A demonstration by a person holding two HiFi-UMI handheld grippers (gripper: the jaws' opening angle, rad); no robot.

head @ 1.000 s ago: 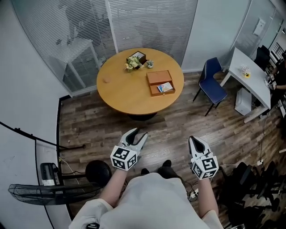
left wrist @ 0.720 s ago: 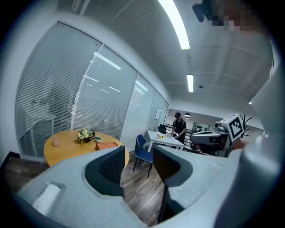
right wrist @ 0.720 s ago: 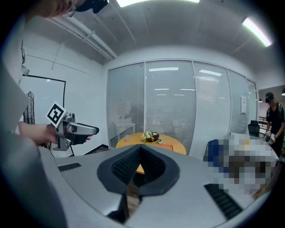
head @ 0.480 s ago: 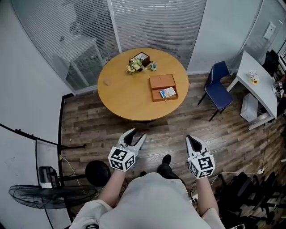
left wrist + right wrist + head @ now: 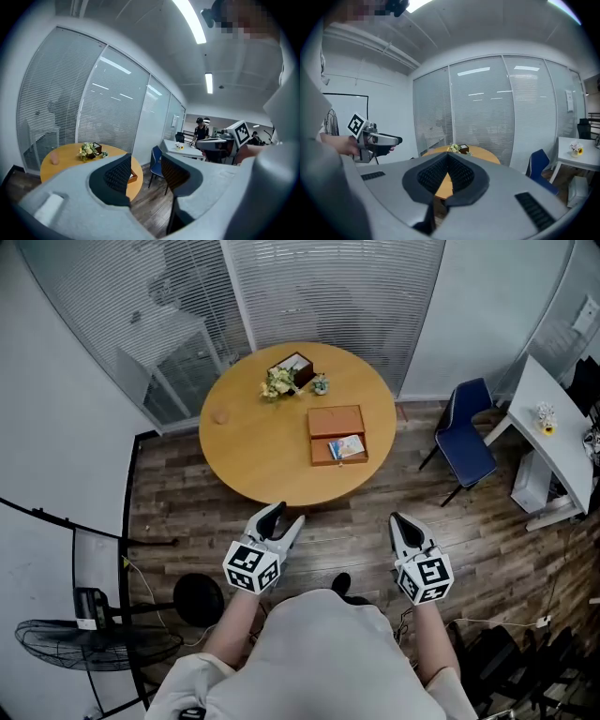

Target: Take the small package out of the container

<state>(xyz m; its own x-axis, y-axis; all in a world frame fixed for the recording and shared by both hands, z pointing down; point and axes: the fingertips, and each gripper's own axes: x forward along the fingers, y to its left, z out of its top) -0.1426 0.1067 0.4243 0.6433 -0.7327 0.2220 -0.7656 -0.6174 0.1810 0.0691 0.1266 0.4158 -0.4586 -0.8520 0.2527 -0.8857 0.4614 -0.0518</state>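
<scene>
Nearest the wearer, the left gripper [image 5: 284, 517] had its jaws apart, just opening, with nothing between them; the right gripper [image 5: 401, 521] had its jaw tips together and was empty. Both were held over the wood floor [image 5: 347, 521] short of the round table [image 5: 253, 446], well apart from the container [image 5: 322, 452]. The container lay open on the table's right side with the small package [image 5: 347, 447] inside, print too small to read; in both gripper views the jaws hid the package.

Round wooden table [image 5: 253, 442] standing ahead of left gripper [image 5: 286, 516], flower bouquet [image 5: 277, 382] sitting atop; blue chair [image 5: 469, 444] standing ahead-right of right gripper [image 5: 399, 519].
</scene>
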